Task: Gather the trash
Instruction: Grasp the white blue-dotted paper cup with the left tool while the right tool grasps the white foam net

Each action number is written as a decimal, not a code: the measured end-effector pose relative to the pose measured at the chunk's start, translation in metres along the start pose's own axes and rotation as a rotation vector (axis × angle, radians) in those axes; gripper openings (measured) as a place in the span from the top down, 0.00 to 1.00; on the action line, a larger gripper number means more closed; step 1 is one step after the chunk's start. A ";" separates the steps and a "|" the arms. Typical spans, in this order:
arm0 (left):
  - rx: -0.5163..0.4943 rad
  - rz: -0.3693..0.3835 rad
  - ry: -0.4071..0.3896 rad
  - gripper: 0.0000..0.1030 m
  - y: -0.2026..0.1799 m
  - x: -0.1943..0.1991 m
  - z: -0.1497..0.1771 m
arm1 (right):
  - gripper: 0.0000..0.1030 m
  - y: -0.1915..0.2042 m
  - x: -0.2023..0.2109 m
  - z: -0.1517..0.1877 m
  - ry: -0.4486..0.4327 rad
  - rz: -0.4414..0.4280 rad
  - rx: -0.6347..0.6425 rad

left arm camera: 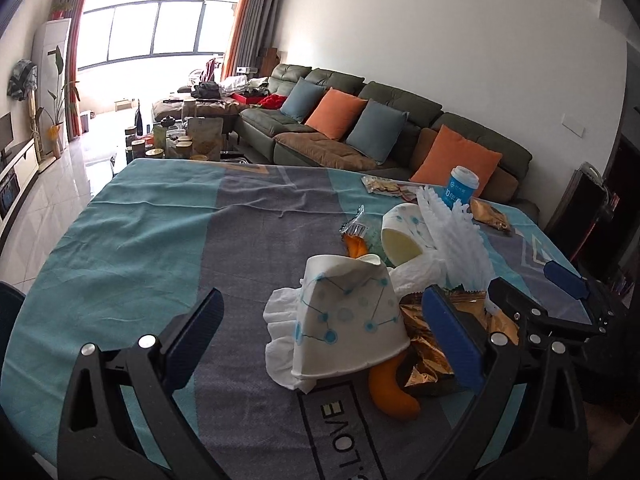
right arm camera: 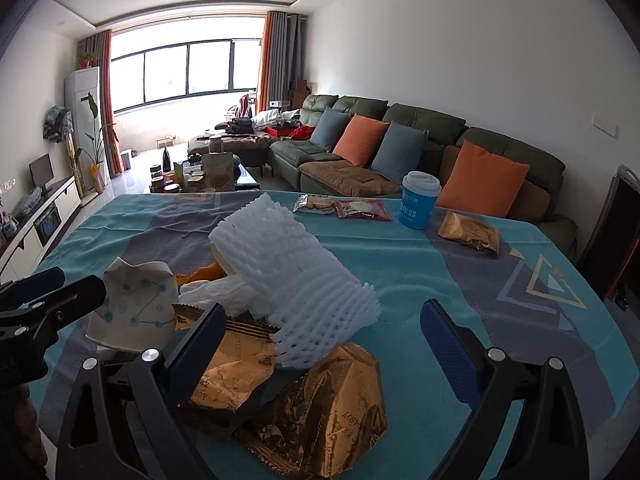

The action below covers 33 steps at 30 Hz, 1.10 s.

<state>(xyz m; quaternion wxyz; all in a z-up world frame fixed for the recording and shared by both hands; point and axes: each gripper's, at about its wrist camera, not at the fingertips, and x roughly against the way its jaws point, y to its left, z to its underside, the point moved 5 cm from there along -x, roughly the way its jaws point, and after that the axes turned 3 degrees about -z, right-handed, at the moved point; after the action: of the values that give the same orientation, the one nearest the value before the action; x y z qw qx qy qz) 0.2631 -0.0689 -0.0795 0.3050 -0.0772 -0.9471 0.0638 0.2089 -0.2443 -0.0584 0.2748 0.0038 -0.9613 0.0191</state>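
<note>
On the table, the crushed paper cup anchors the trash pile. The left gripper stands with jaws wide apart and empty, the cup lying on its side between them, nearer the right-hand jaw. Right of the cup, the right gripper is likewise spread and empty, straddling the gold wrappers and foam net. The left looks nearer the cup.

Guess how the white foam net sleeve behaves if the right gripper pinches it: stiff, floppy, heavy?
The white foam net sleeve is open mesh, so it is probably very light and will squash between the right gripper fingers. It droops over the gold wrapper, so expect it to flop. Its loose edge loops may snag neighbouring trash.
</note>
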 end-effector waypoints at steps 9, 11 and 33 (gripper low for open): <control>0.010 0.022 0.050 0.22 -0.004 -0.020 0.003 | 0.41 0.000 -0.017 0.002 0.052 -0.002 0.017; 0.010 0.028 0.065 0.26 -0.005 -0.024 0.004 | 0.45 0.000 -0.021 0.003 0.065 -0.003 0.023; -0.002 0.110 0.096 0.77 -0.013 -0.029 0.011 | 0.92 -0.009 0.000 -0.006 -0.007 -0.038 -0.022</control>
<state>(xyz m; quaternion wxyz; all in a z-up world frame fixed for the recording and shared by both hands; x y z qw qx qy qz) 0.2780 -0.0876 -0.1027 0.3459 -0.1321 -0.9258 0.0758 0.2125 -0.2529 -0.0530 0.2717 0.0191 -0.9622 0.0033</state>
